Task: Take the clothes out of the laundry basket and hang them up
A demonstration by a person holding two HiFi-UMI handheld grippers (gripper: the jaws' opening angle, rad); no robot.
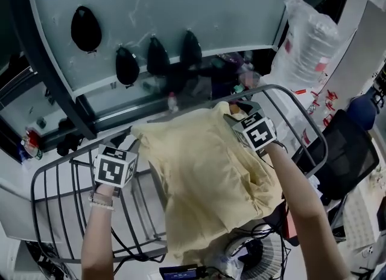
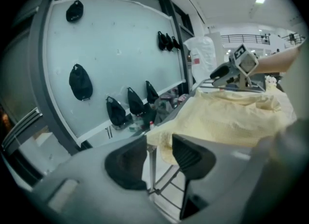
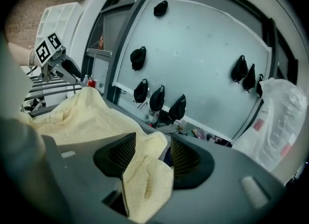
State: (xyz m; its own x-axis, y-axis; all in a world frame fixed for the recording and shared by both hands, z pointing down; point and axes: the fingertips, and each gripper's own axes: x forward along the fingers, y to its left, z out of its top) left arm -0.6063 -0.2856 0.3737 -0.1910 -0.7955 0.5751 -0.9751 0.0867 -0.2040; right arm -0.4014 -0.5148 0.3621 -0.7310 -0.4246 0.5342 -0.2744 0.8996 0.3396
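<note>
Head view: yellow garment [image 1: 205,176] draped over drying rack [image 1: 57,179]. Left gripper [image 1: 123,151] at its left edge, right gripper [image 1: 240,116] at far right corner.
Left gripper view: fingers released, rack bar between them, cloth just beside.
Right gripper view: fingers released, garment corner lying loose between them.
Best to back out straight so the cloth doesn't snag.

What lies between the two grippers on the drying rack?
The yellow cloth, draped over the rack, fills that stretch; the head view shows it.
</note>
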